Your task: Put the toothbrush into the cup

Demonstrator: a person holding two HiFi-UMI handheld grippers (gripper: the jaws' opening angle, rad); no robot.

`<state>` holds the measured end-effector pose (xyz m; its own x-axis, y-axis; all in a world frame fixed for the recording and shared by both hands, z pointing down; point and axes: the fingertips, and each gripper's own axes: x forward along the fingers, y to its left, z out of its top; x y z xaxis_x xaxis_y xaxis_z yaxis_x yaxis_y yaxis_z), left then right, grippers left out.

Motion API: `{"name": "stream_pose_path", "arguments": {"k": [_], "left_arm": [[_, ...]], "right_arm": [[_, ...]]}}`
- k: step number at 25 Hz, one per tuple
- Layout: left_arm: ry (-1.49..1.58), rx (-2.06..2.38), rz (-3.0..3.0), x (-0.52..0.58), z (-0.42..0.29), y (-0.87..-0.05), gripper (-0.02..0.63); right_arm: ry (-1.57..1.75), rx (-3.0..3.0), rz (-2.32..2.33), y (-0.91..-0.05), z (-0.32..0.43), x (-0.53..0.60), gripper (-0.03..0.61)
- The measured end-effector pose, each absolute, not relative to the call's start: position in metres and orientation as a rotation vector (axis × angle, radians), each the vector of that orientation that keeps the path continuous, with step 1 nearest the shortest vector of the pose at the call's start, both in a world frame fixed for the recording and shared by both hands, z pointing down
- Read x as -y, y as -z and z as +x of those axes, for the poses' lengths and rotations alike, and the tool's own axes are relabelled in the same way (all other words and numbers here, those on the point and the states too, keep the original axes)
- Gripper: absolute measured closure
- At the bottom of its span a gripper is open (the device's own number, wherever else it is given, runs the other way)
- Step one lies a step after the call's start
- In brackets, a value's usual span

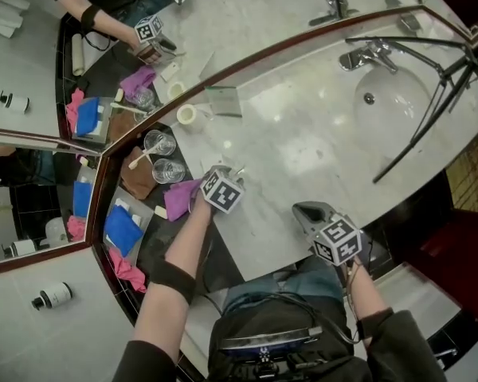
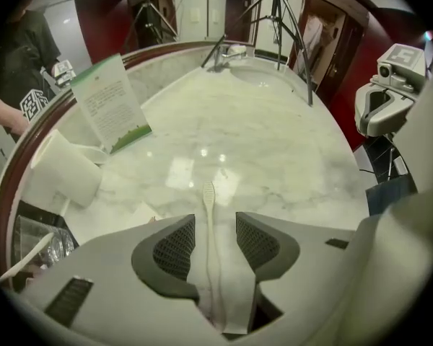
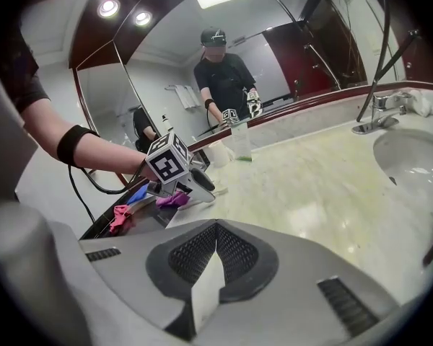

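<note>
Toothbrush on marble bathroom counter

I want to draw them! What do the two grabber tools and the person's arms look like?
The left gripper and right gripper are pale grey with dark meshy pads on the jaws. Each carries a cube of black-and-white squares. Black sleeves, black wristband.

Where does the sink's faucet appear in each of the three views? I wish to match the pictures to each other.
Head view: the faucet is at the upper right, not the mirrored one above it.
Left gripper view: the faucet is at the top centre, far away.
Right gripper view: the faucet is near the right edge.
Shared landmark: the standing card.
</note>
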<state>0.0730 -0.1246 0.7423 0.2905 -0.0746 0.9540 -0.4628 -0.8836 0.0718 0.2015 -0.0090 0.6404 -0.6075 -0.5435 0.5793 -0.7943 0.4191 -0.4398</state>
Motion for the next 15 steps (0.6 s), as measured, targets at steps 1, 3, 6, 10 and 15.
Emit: {"name": "stream_pose_path", "arguments": {"k": [1, 3, 6, 10, 15], "left_arm": [[-1.628, 0.483, 2.222, 0.125, 0.073, -0.744, 0.435], [-1.638, 0.491, 2.211, 0.126, 0.073, -0.747, 0.46], [-1.664, 0.523, 2.192, 0.129, 0.069, -0.751, 0.55], [-1.668, 0.547, 2.181, 0.129, 0.069, -0.752, 0.598], [-1.605, 0.595, 2.195, 0.13, 0.072, -0.741, 0.6]], "right_arm": [[-1.01, 2.329, 1.151, -0.641, 0.202, 0.007, 0.56], [-1.018, 2.323, 1.151, -0.643, 0.204, 0.004, 0.56], [-1.02, 2.315, 1.149, -0.646, 0.207, -0.002, 0.56], [-1.025, 2.318, 1.152, -0.643, 0.211, -0.001, 0.56], [-1.02, 2.324, 1.143, -0.64, 0.211, 0.001, 0.56]]}}
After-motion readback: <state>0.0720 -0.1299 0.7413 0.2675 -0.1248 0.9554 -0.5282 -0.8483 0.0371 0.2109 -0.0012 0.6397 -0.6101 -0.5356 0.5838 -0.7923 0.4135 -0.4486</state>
